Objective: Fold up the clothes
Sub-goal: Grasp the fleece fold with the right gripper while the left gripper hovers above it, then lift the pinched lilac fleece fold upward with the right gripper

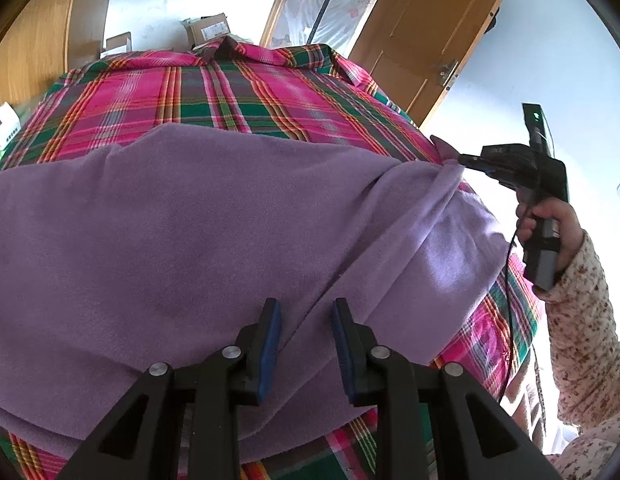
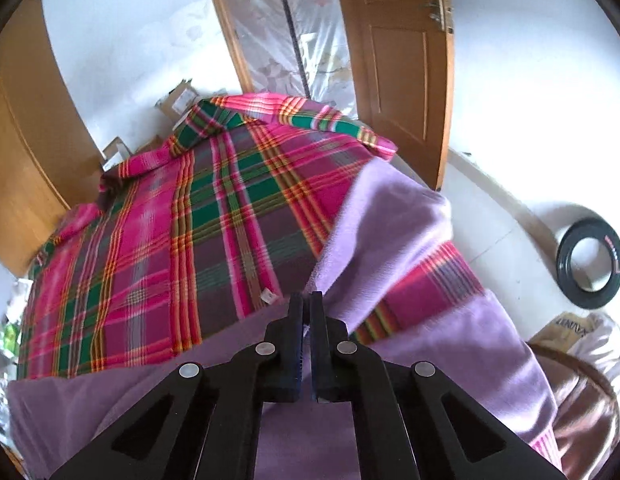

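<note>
- Purple fleece garment [image 1: 182,248]: spread across the near half of the plaid sheet [image 1: 238,92], which covers the bed.
- Garment fabric: soft, matte, lilac; broad and mostly flat at left, drawn into taut diagonal folds toward the right.
- Right corner of the garment: gathered into a bunch and lifted off the sheet at the tip of the right gripper [image 1: 463,159].
- Right gripper [image 2: 306,312], own camera: jaws closed, nearly touching, with purple fabric pinched between them; a flap of the garment [image 2: 389,232] raised and turned over just beyond the tips.
- Left gripper [image 1: 306,320]: jaws open, blue pads [image 1: 270,344] apart, poised over a fold ridge in the garment's near middle; whether the pads touch the fabric cannot be told.
- Hand [image 1: 549,232] on the right gripper's handle: wrapped around the grip, floral-print sleeve [image 1: 581,320] behind it, black cable [image 1: 509,300] hanging below.
- Plaid sheet: pink, green and orange checks, exposed beyond the garment up to the far edge of the bed.
- White label [image 2: 268,295]: on the sheet, just beside the garment's edge.
- Beyond the bed: wooden door [image 1: 429,20], cardboard boxes [image 1: 210,30] against the white wall.
- Floor at right: black tyre [image 2: 589,264] lying flat, well apart from the bed.
</note>
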`<state>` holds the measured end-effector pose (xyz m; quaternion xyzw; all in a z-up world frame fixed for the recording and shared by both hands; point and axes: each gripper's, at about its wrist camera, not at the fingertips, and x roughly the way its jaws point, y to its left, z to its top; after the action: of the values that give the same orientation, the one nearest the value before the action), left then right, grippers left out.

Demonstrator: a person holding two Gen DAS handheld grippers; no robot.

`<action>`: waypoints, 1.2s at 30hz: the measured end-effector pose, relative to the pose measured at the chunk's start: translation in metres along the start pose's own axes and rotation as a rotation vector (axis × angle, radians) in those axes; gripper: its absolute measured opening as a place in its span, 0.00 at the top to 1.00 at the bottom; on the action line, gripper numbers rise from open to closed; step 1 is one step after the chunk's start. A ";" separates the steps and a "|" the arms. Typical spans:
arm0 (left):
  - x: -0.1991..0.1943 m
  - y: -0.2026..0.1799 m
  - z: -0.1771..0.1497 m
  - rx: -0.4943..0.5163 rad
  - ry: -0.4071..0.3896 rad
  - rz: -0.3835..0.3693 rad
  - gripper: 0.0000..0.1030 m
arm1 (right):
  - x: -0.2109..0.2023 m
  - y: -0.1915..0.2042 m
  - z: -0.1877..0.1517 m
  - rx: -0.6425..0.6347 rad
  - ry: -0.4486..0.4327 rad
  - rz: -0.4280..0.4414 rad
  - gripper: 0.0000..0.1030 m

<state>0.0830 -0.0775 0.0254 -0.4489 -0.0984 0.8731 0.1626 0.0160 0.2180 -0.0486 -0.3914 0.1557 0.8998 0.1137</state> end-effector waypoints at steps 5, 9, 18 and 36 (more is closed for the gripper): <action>0.002 -0.014 -0.001 0.058 -0.006 0.049 0.74 | -0.005 -0.020 -0.013 0.057 0.006 0.024 0.97; 0.007 -0.024 -0.002 0.102 -0.002 0.087 0.74 | -0.001 -0.028 -0.018 0.072 0.019 0.044 0.97; 0.014 -0.030 0.001 0.109 -0.001 0.076 0.74 | 0.012 -0.031 -0.015 0.044 0.052 0.068 0.84; 0.027 -0.045 0.005 0.137 0.018 0.070 0.74 | 0.045 -0.032 0.018 0.011 0.072 -0.013 0.91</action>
<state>0.0735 -0.0255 0.0223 -0.4475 -0.0213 0.8790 0.1633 -0.0157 0.2575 -0.0768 -0.4238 0.1620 0.8835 0.1163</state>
